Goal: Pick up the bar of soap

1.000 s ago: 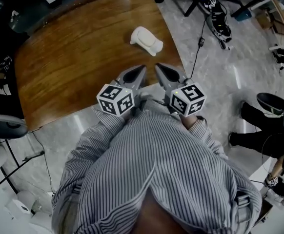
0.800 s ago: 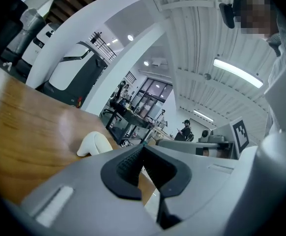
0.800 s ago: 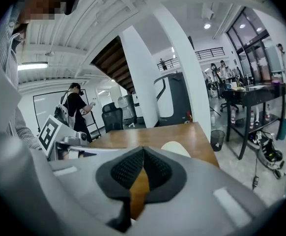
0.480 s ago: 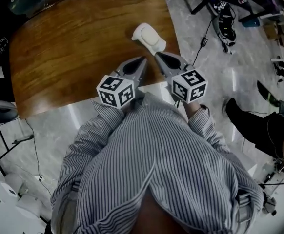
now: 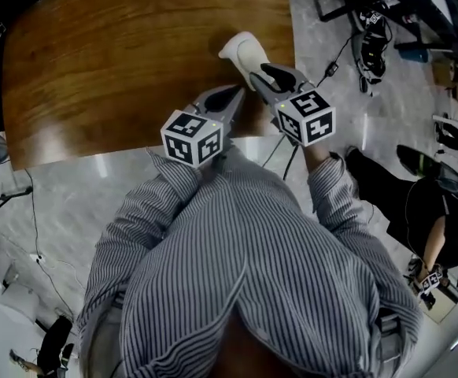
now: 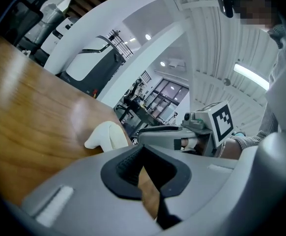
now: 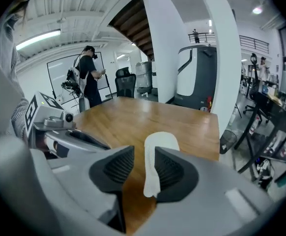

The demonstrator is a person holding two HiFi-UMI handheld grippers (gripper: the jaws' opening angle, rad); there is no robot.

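Note:
The bar of soap (image 5: pixel 241 52) is white and curved, lying near the right edge of the brown wooden table (image 5: pixel 119 61). My right gripper (image 5: pixel 261 72) has reached its near end and its jaws are opening. In the right gripper view the soap (image 7: pixel 160 140) runs into the gap between the jaws (image 7: pixel 143 152), close along the right pad and apart from the left pad. My left gripper (image 5: pixel 237 93) hovers shut over the table's near edge, left of the soap, holding nothing. From the left gripper view (image 6: pixel 143 150) the soap (image 6: pixel 108 134) lies ahead.
The table's near edge runs just under both grippers, with marble floor below. Cables and dark equipment (image 5: pixel 371 42) lie on the floor to the right, and a person in black (image 5: pixel 426 211) is near there. An office chair (image 7: pixel 124 80) and a standing person (image 7: pixel 90 73) are beyond the table.
The right gripper has moved forward to the soap and its jaws have parted around the soap's near end. The left gripper has kept its place beside it, still shut.

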